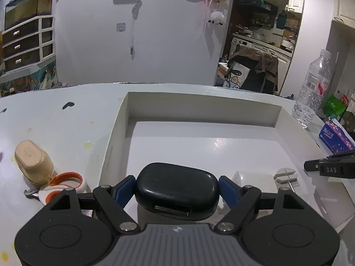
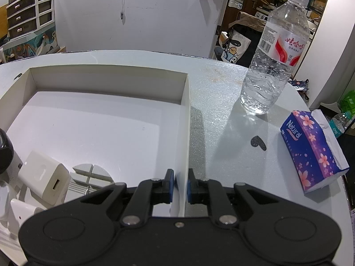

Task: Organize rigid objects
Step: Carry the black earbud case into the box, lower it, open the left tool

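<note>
A white table (image 2: 221, 93), paint-flecked, bears a shallow white box (image 2: 106, 75) before a white wall, a kitchen beyond. Right of the box: bottle (image 2: 273, 62), tissues (image 2: 310, 150). Left of it: beige case (image 1: 33, 159), scissors (image 1: 64, 186). The left gripper (image 1: 177, 190) clamps a black case (image 1: 177, 188) over the box's near end. The right gripper (image 2: 180, 186) pinches the box's right wall, jaws nearly closed.
</note>
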Available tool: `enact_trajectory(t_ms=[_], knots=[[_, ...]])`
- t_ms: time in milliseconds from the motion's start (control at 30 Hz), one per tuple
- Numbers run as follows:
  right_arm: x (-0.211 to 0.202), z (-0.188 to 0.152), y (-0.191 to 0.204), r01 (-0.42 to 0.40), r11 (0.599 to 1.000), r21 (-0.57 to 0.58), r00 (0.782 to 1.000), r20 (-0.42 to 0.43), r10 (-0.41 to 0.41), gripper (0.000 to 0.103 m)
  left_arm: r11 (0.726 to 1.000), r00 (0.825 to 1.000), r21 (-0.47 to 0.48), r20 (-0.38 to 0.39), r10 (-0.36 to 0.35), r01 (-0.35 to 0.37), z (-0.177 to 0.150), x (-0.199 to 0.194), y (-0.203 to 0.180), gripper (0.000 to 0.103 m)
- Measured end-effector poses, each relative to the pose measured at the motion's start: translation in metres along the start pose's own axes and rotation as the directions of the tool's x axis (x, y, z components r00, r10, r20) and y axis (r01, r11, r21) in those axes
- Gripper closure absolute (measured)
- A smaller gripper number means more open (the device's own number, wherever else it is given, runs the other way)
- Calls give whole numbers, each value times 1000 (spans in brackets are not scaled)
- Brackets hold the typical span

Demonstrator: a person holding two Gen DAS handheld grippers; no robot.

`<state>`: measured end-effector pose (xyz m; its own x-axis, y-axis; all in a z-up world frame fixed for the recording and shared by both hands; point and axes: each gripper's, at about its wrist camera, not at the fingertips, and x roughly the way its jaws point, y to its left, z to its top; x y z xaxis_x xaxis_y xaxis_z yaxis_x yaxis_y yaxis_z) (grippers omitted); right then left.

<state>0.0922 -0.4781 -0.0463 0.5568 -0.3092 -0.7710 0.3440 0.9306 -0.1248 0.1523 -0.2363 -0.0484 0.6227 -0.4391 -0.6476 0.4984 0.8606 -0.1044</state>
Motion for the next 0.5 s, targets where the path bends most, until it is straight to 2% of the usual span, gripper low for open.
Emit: enact_trajectory(t_ms=[33,67,167,400,500], knots=[[0,0,0,0,1000,-1,1000,0,0,91,1000,1000,5,12,11,-11,0,0,-1,19],[0,0,0,0,1000,-1,1000,0,0,91,1000,1000,4,14,21,-21,0,0,-1,13],[0,0,0,0,1000,0,1000,0,0,91,1000,1000,4,8,11,-11,1,-2,-3,8],[0,0,0,-1,1000,1,1000,-1,1,91,1000,1000,18,6,-3,2,2,-19,-8,6],[0,0,0,0,1000,-1,1000,-1,0,91,999,999,44,11,-31,30,0,-34,-16,3]])
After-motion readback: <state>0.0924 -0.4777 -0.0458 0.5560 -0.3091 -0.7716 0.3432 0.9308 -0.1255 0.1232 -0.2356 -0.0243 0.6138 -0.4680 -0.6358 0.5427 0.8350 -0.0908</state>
